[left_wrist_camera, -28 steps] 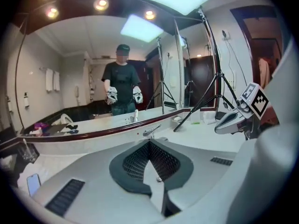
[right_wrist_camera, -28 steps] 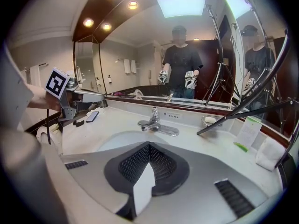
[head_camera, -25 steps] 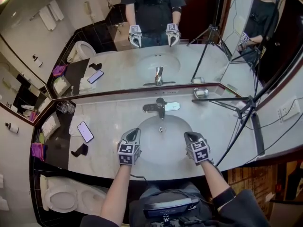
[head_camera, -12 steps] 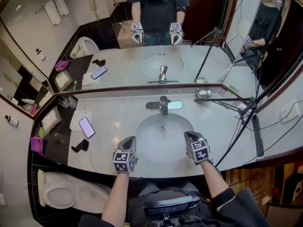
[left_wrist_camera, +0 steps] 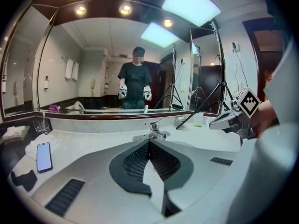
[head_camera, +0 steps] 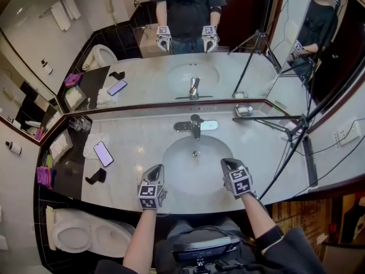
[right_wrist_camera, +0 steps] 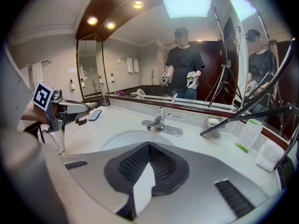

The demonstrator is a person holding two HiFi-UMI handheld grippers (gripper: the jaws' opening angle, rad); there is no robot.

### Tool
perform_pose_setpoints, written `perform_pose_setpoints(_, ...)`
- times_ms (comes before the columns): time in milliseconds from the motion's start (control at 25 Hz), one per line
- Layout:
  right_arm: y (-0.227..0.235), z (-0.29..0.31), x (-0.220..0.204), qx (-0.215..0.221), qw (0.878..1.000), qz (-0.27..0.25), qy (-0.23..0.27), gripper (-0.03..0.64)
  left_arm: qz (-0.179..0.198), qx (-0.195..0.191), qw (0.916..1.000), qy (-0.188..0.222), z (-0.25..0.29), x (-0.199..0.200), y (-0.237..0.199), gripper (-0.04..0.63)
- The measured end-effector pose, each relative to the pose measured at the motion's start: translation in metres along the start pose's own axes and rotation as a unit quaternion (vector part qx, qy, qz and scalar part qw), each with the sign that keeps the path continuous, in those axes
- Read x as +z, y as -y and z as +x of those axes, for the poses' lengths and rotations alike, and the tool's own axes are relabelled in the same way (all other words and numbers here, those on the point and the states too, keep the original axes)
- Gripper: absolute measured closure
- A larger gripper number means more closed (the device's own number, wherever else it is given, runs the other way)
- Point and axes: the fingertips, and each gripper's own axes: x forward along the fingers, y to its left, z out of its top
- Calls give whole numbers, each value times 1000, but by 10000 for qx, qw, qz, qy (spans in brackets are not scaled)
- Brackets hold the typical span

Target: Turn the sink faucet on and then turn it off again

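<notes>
Your left gripper point(head_camera: 156, 169) at 8 o'clock and right gripper point(head_camera: 226, 163) at 4 o'clock of the sink point(head_camera: 191, 173) have empty clenched jaws, well apart from the faucet point(head_camera: 195, 126) at 12 o'clock, which shows no stream, so it is either never opened or closed again.

A phone point(head_camera: 104, 153) lies screen up on a white cloth point(head_camera: 89, 148) at the left of the marble tabletop point(head_camera: 142, 144), with a black holder point(head_camera: 96, 177) just below it in the frame. Drinking glasses point(head_camera: 80, 124) stand at the upper left by the mirror point(head_camera: 142, 79). A soap dish point(head_camera: 242, 111) sits right of centre beside a black tripod point(head_camera: 296, 131). A toilet point(head_camera: 71, 237) fills the lower left corner
</notes>
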Motion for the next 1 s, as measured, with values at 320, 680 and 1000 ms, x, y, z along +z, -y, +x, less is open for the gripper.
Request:
perform_pose_setpoints(320, 8, 9, -1, 20, 10000, 24, -49, 600, 455, -184, 9988, -29, 33, 16, 9, 546)
perform_pose_setpoints(680, 23, 30, 6, 39, 9999, 83, -90, 600, 1202, -908, 9884, -188, 107, 43, 49, 463)
perform_pose_setpoints(1000, 33, 48, 0, 55, 9996, 215, -188, 600, 1773, -1423, 9731, -364, 183, 49, 81, 399)
